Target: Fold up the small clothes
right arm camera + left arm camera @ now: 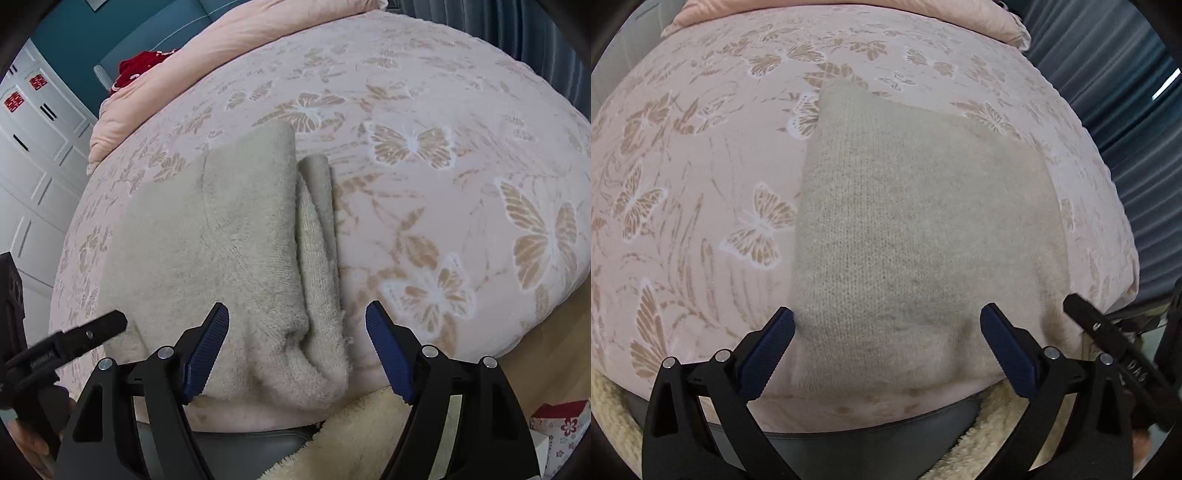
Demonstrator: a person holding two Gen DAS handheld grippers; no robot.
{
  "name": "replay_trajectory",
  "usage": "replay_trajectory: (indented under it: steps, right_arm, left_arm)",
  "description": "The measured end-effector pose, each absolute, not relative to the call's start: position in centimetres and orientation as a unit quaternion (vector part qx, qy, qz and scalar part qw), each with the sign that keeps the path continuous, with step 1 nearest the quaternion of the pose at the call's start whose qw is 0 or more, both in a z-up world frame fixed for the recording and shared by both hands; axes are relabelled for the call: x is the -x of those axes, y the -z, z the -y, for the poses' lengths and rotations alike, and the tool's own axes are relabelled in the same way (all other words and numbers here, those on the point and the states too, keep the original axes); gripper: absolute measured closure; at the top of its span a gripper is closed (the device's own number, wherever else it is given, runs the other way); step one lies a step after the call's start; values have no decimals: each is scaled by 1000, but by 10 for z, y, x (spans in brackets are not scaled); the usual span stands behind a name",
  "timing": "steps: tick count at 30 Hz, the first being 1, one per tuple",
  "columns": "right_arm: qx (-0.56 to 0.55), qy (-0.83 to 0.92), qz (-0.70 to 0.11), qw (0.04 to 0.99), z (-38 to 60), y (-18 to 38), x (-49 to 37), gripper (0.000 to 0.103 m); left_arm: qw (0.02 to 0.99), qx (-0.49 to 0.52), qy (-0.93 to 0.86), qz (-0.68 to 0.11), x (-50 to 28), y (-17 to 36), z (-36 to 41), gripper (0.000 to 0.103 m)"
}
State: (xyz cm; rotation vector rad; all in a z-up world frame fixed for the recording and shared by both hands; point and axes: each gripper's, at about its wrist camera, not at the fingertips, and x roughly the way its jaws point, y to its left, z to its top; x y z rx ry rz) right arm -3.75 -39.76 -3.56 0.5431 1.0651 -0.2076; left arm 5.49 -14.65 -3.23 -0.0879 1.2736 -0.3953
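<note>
A beige knitted garment [916,236] lies flat on the pink butterfly-print bed cover [683,192], near the bed's front edge. My left gripper [886,325] is open, its blue-padded fingers [772,354] spread over the garment's near edge, holding nothing. In the right wrist view the same garment [221,251] shows a folded part lying over its body, with a narrow rolled strip [317,236] along its right side. My right gripper [297,317] is open over the garment's near right corner, empty. Each view shows the other gripper at its edge.
A pink duvet [236,40] is bunched at the bed's far end, with a red item [138,66] beyond it. A cream fleece sleeve [354,439] and the grey bed base [857,446] lie below the grippers. White cabinets [33,147] stand left; a patterned box [561,428] sits on the floor.
</note>
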Motion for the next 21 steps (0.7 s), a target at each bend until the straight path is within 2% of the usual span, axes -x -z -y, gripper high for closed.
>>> replay_trajectory:
  steps: [3,8,10,15,17,19,20,21]
  right_arm:
    - [-304,68,-519,796,402,60,28,27]
    - [-339,54,-510,788,400,84,19,14]
    - [-350,44,-500,791,399,86,17,5]
    - [-324,41,-492,807,390,86,6,5]
    - [-323,38,-488,810,389,84,5,15]
    - [-336,26,-484,808,390,82,4,38]
    - [-345,22,-482,805,393,80,4,44]
    - [-354,21,-479,803,395,77,4,56]
  left_arm:
    - [767,78,155,-618,-72,52,140,5]
    - [743,90,152,-646,-81,75,152,5]
    - [749,73,153,-641,-81,75,162,5]
    - [753,55,149,-639,-88,76,175,5]
    - [754,47,157,-637,-90,73,177,5]
    - [755,38,170,-632,-88,66,179,15]
    - [756,33,176,-630,-86,62,177,19]
    - [756,26,183,-628,-85,58,177,28]
